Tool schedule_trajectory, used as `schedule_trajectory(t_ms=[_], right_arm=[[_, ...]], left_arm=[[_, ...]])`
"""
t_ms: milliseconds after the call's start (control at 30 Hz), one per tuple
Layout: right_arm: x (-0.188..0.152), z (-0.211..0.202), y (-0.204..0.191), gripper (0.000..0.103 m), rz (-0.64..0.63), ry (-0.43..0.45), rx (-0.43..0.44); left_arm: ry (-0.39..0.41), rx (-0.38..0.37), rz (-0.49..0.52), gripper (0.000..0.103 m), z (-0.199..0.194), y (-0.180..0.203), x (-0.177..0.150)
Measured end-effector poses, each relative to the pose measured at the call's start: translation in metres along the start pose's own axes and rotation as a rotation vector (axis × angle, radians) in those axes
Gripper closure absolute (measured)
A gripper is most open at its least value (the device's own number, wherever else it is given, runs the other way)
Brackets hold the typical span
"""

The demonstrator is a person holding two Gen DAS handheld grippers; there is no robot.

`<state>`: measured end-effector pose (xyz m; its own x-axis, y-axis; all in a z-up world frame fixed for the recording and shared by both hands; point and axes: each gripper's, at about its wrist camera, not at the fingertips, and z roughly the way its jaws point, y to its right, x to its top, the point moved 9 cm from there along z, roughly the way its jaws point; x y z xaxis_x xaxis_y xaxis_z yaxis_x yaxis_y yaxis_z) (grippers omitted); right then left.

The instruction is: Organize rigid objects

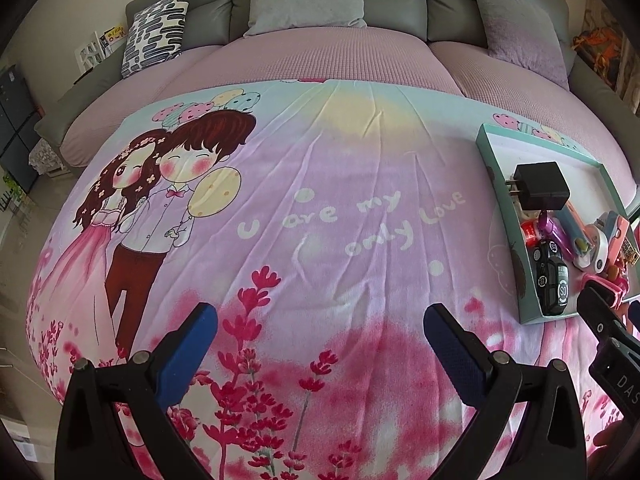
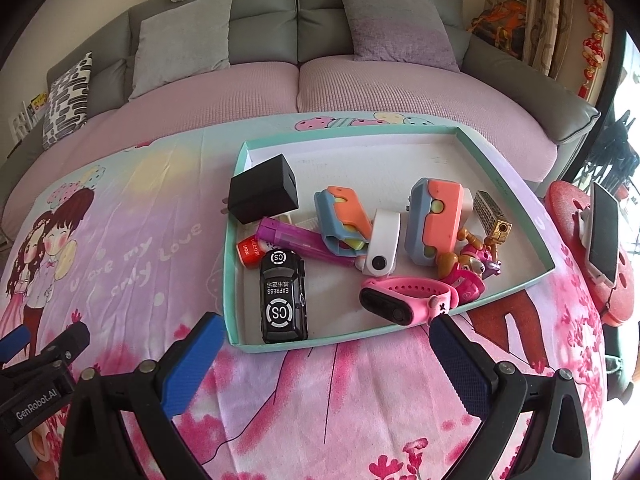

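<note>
A shallow teal-rimmed tray (image 2: 472, 130) lies on the printed blanket and holds several small objects: a black charger (image 2: 266, 188), a black toy car (image 2: 282, 300), a pink watch band (image 2: 404, 298), two orange-and-blue toys (image 2: 436, 216), a white gadget (image 2: 382, 246), a purple tube (image 2: 296, 236) and a pink pup figure (image 2: 468, 272). My right gripper (image 2: 326, 336) is open and empty, just in front of the tray's near edge. My left gripper (image 1: 320, 326) is open and empty over bare blanket, left of the tray (image 1: 502, 196). The charger (image 1: 540, 186) and car (image 1: 550, 280) also show in the left wrist view.
The blanket (image 1: 320, 200) covers a pink sofa seat with grey back cushions (image 2: 184, 32) and a patterned pillow (image 1: 156, 28). A red stool (image 2: 576, 216) with a phone (image 2: 606, 232) on a stand sits at the right. The right gripper's body (image 1: 612, 336) shows at the left view's right edge.
</note>
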<state>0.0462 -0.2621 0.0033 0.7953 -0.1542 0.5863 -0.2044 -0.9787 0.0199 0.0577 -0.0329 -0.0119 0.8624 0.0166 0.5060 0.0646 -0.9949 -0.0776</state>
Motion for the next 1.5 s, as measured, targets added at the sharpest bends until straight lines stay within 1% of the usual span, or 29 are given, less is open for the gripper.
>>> schedule_trajectory(t_ms=[200, 800, 1233, 1400, 1500], right_arm=[[0.000, 0.003, 0.000, 0.000, -0.007, -0.012, -0.010], [-0.007, 0.015, 0.005, 0.000, 0.004, -0.049, -0.019], [-0.007, 0.015, 0.004, 0.000, -0.002, -0.051, -0.024], [-0.008, 0.016, 0.003, 0.000, -0.004, -0.052, -0.025], [-0.007, 0.016, 0.003, 0.000, -0.006, -0.053, -0.026]], left_arm=[[-0.015, 0.012, 0.035, 0.000, 0.005, 0.002, -0.001], [-0.034, 0.011, 0.043, 0.000, 0.011, -0.001, 0.000], [-0.049, 0.003, 0.034, 0.000, 0.015, -0.002, -0.002], [-0.063, -0.012, 0.020, 0.000, 0.017, -0.002, -0.004], [-0.058, -0.017, 0.018, 0.000, 0.016, -0.002, -0.005]])
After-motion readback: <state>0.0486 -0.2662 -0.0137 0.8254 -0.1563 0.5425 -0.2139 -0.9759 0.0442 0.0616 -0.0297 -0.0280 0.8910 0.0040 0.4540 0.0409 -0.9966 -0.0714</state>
